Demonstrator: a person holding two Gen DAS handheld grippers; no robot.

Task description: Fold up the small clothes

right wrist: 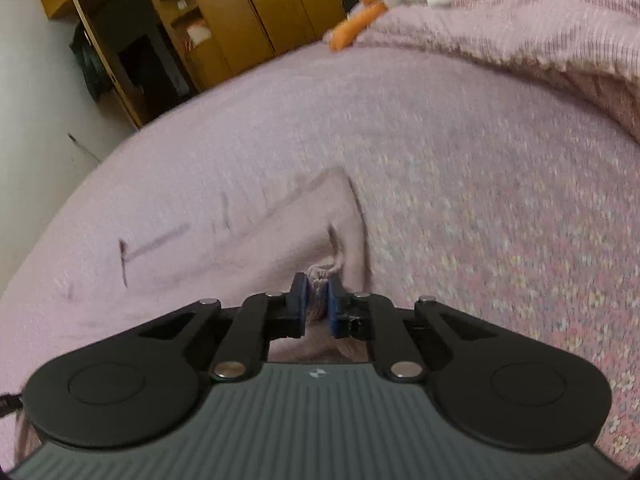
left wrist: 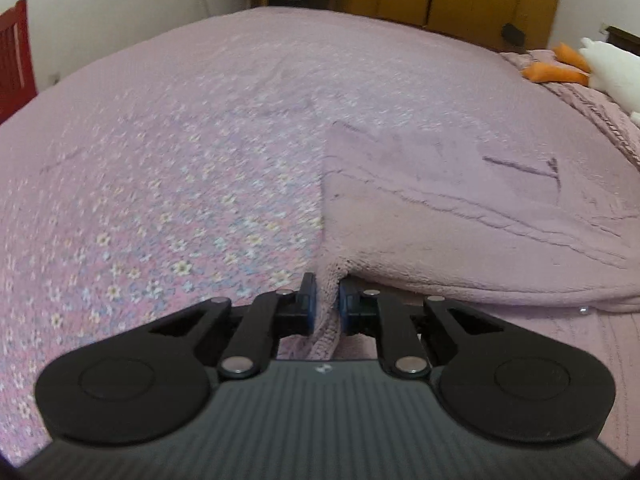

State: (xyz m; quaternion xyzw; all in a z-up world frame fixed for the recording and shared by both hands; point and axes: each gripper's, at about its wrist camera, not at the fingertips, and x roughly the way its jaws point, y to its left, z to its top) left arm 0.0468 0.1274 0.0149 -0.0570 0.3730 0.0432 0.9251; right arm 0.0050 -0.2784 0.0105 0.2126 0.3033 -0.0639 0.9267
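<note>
A small pink fleece garment (left wrist: 460, 208) lies spread on the floral bedspread (left wrist: 160, 200), with dark stitched seams across it. My left gripper (left wrist: 327, 292) is shut on the garment's near corner, and fabric bunches between the blue pads. In the right wrist view the same garment (right wrist: 224, 248) lies to the left and ahead. My right gripper (right wrist: 317, 286) is shut on a ribbed edge of it, a fold of cloth pinched between its pads. Neither gripper shows in the other's view.
A white plush toy (left wrist: 612, 68) with orange parts (left wrist: 556, 72) lies on a knitted pink blanket (right wrist: 520, 40) at the bed's far side. Wooden wardrobes (right wrist: 224, 20) stand beyond the bed. A red chair (left wrist: 14, 56) stands by the wall at the left.
</note>
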